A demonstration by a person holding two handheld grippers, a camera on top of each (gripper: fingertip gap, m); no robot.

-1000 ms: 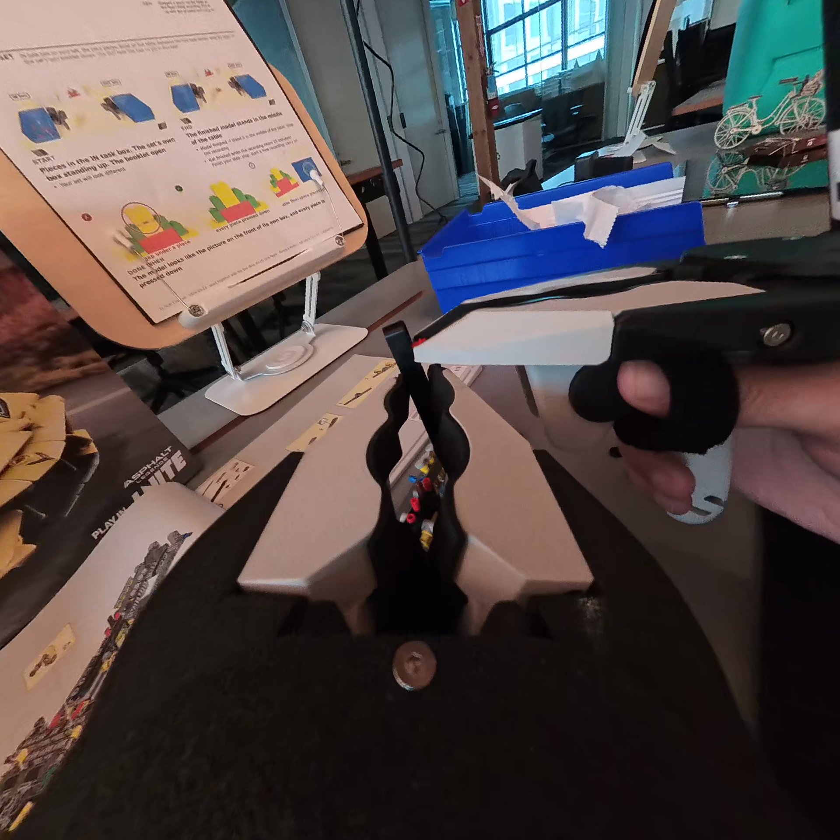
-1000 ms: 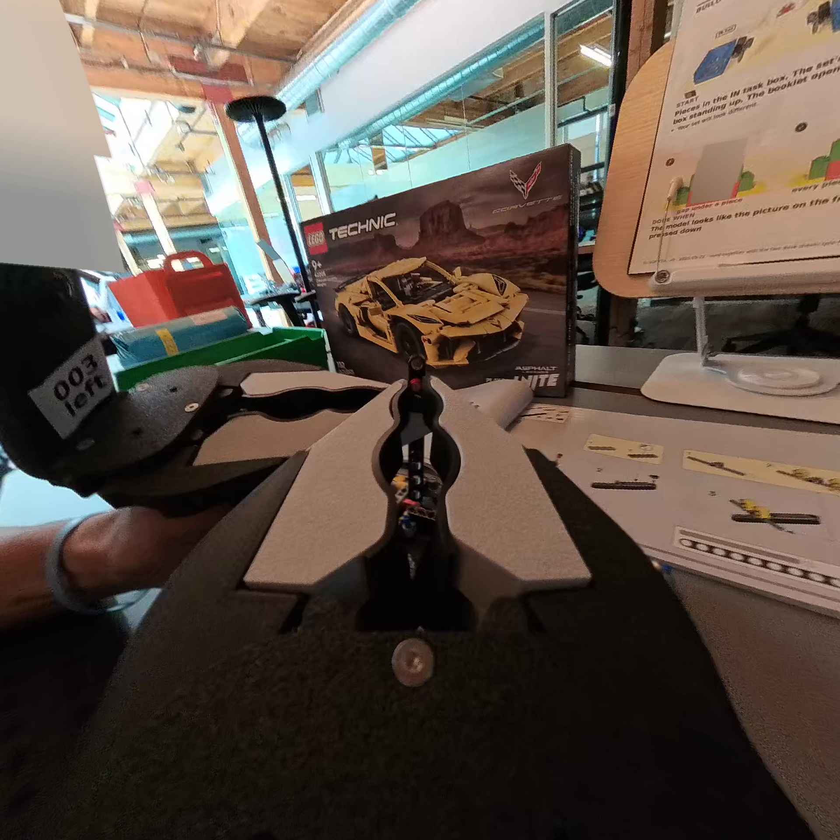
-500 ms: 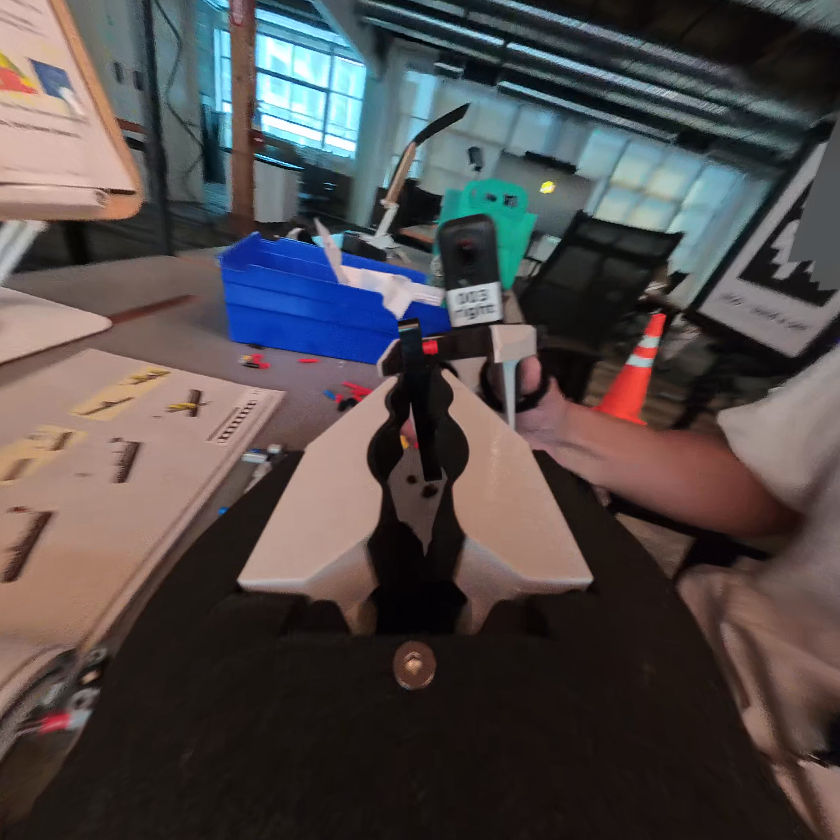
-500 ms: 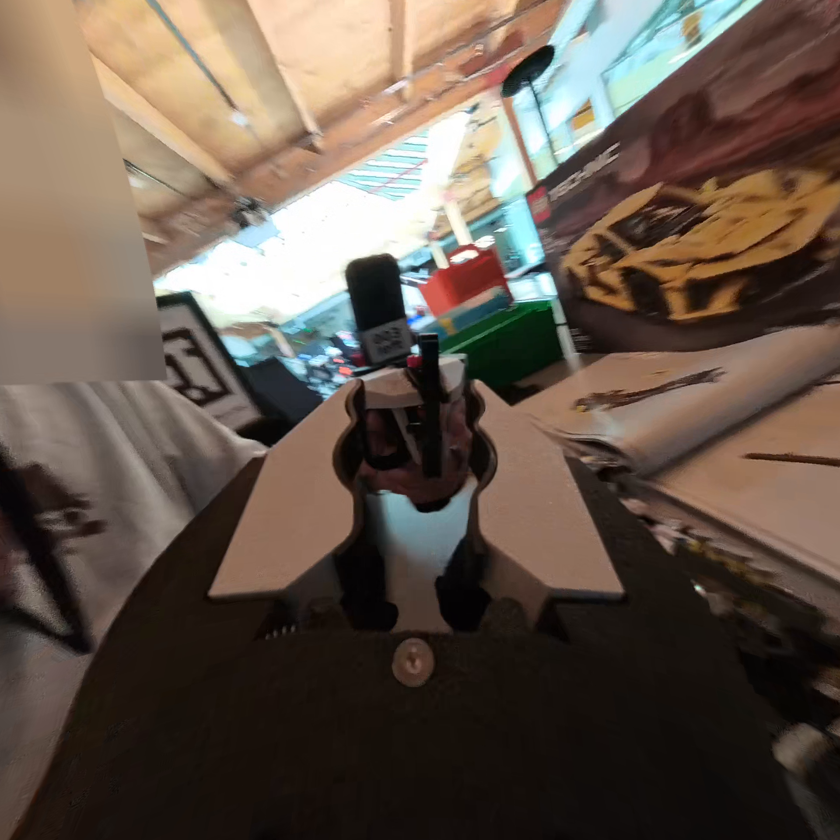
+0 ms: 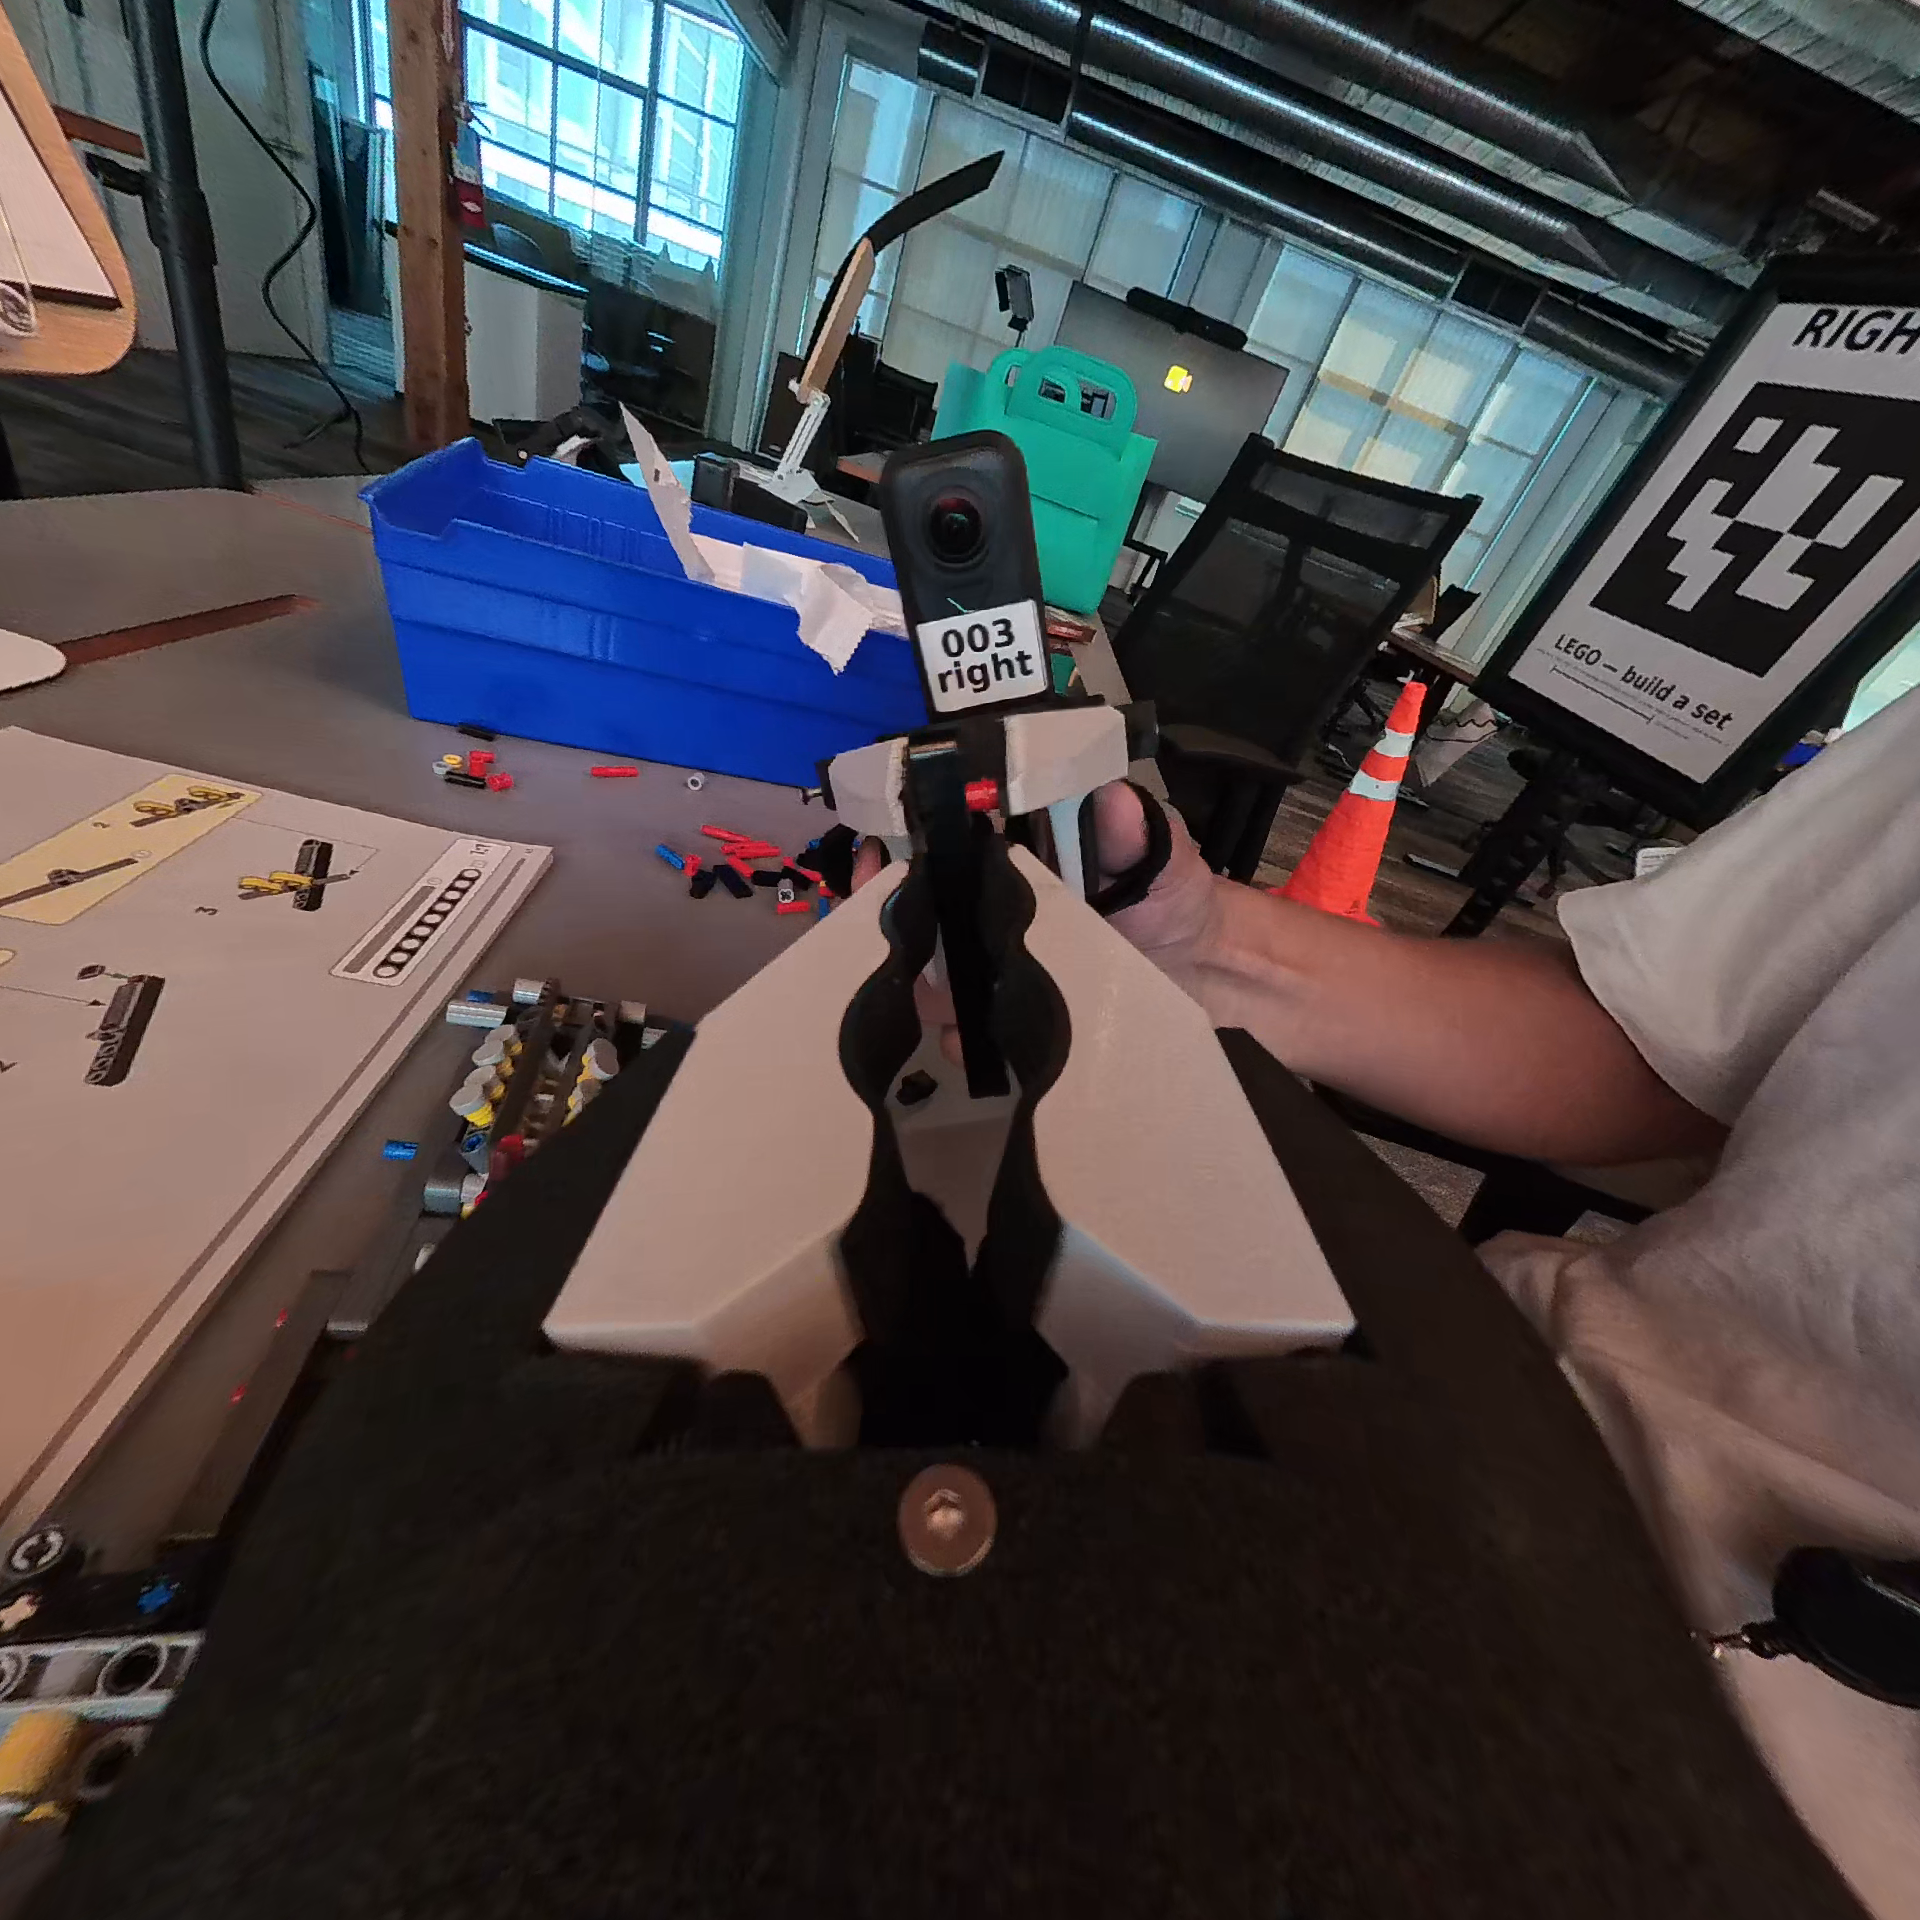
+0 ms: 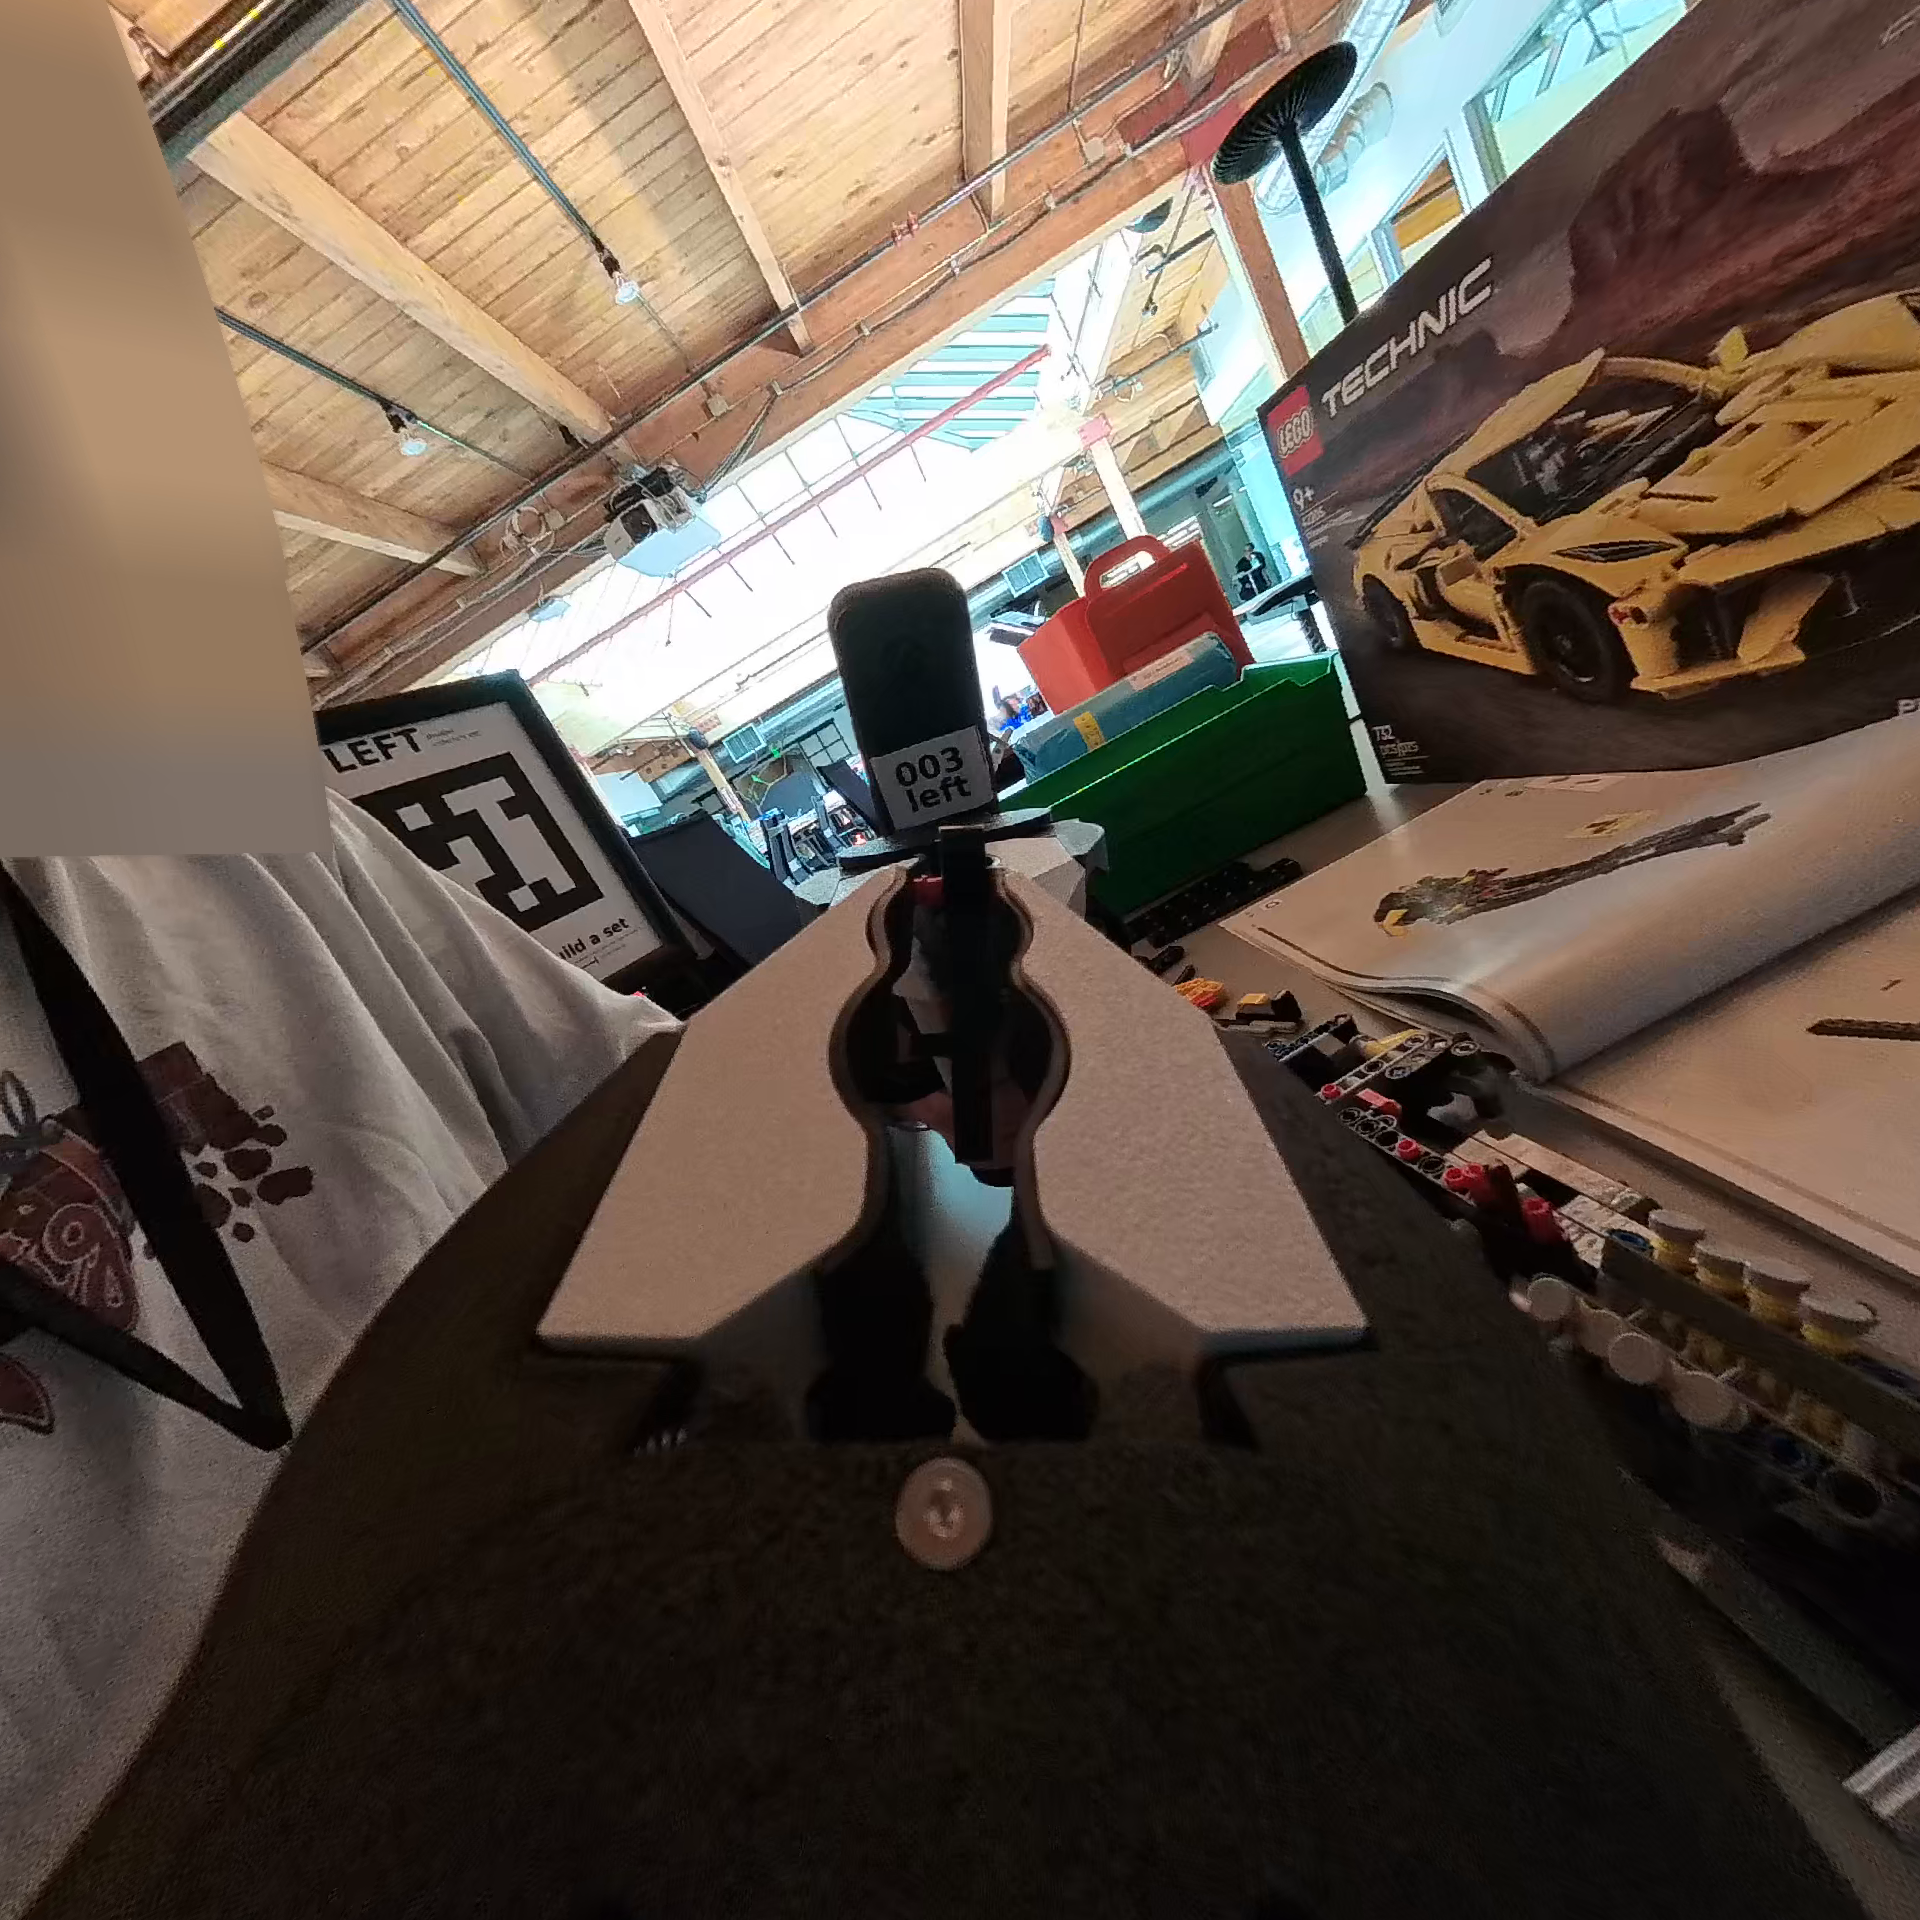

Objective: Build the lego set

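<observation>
In the left wrist view, the left gripper is closed on a thin black beam, whose long axis runs forward and up along the fingers. The right gripper faces it directly, closed on a small red pin that touches the beam's far end (this contact decides the coming push).

In the right wrist view, the right gripper looks narrow, and the same beam stands ahead, slightly right of center. The half-built model lies on the table to the right.
</observation>
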